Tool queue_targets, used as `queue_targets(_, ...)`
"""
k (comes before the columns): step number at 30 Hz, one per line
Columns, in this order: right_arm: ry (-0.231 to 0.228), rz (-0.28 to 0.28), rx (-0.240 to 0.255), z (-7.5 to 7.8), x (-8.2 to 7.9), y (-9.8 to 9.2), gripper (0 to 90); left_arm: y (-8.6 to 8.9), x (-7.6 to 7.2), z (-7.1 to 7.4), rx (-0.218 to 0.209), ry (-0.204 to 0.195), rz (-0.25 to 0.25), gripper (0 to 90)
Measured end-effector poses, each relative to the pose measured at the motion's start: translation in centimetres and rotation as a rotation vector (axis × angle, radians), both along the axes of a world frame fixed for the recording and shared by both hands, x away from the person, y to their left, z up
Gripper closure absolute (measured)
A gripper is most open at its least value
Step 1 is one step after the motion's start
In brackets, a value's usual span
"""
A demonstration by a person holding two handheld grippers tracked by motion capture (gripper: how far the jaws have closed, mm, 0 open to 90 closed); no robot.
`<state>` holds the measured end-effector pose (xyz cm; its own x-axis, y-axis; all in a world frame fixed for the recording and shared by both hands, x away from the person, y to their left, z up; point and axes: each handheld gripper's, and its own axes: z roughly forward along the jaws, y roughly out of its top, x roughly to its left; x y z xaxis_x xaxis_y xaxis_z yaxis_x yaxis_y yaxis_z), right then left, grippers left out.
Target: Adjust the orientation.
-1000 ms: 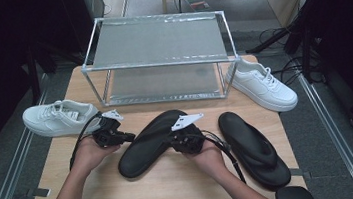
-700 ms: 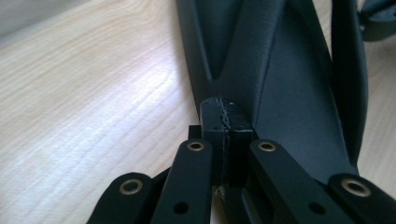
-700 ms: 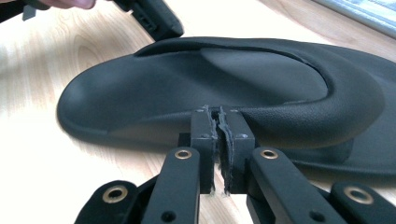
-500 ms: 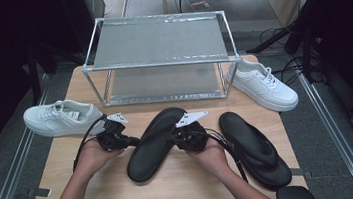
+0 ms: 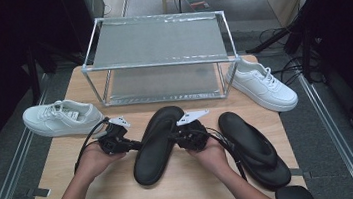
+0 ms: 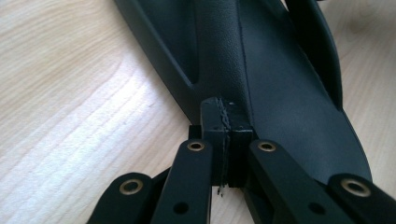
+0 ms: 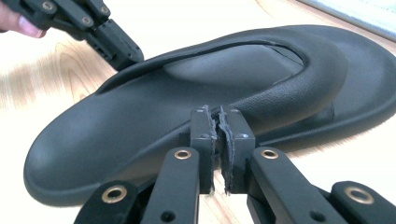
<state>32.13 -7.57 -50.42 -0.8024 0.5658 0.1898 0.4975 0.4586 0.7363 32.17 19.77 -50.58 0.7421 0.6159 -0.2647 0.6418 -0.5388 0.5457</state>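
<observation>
I have the black flip-flop (image 5: 155,143) lying flat on the wooden table (image 5: 71,164) directly between my two grippers, and that is the relation everything turns on. Its long axis runs from the heel, close in toward me and a little to my left, out to the toe, farther away and a little to my right, toward the metal rack (image 5: 158,56). My left gripper (image 5: 128,145) comes at it from the left flank and my right gripper (image 5: 175,138) from the right flank, so both point across that axis, tips facing one another with the sole's middle between them. In the left gripper view my left jaws are pressed tight together, pad against pad, nothing between them, their tips butting the sandal's edge near where the strap (image 6: 219,56) runs away ahead. In the right gripper view my right jaws are likewise drawn nearly closed, holding nothing, tips at the near rim of the sole below the strap's arch; beyond the sandal I see the left gripper's tips at the opposite rim. Both hands are about equally near, each at its own side. The second flip-flop (image 5: 253,148) lies just outside my right hand, and the white sneakers (image 5: 61,117) sit well apart.
</observation>
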Motion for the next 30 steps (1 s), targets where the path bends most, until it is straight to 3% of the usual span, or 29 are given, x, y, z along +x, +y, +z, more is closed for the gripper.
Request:
queue_targets(7, 0.008, -0.034, 0.003, 0.0, 0.6, -0.6, 88.2, -0.9, -0.7, -0.2, -0.024, 0.013, -0.034, 89.8)
queue_targets(10, 0.017, -0.042, 0.012, 0.0, 0.8, -0.8, 88.4, -1.2, -1.0, -0.1, -0.008, -0.007, -0.039, 89.7)
queue_targets(16, 0.007, -0.04, 0.003, 0.1, 0.9, -0.8, 87.2, -0.8, -0.8, 0.0, -0.008, -0.005, -0.03, 85.7)
queue_targets(18, 0.009, -0.037, 0.002, 0.3, 1.3, -1.0, 82.9, -0.5, -0.6, 0.4, -0.03, -0.019, -0.017, 84.0)
queue_targets(19, 0.013, -0.039, 0.006, 0.4, 1.3, -1.1, 81.6, -0.2, -0.5, 0.7, -0.046, -0.04, -0.002, 82.3)
queue_targets(22, 0.004, -0.04, 0.012, 0.7, 1.3, -1.3, 78.6, -0.1, -0.5, 1.1, -0.072, -0.054, 0.005, 77.6)
queue_targets(23, 0.0, -0.038, 0.025, 1.1, 1.3, -1.6, 73.9, 0.0, -0.5, 1.4, -0.099, -0.069, 0.006, 76.0)
queue_targets(29, 0.005, -0.034, 0.033, 2.0, 0.9, -2.9, 66.6, -0.2, -0.4, 1.8, -0.142, -0.06, 0.012, 57.7)
queue_targets(30, -0.004, -0.043, 0.03, 2.4, 0.7, -3.5, 62.8, -0.4, -0.4, 1.9, -0.153, -0.075, -0.003, 53.0)
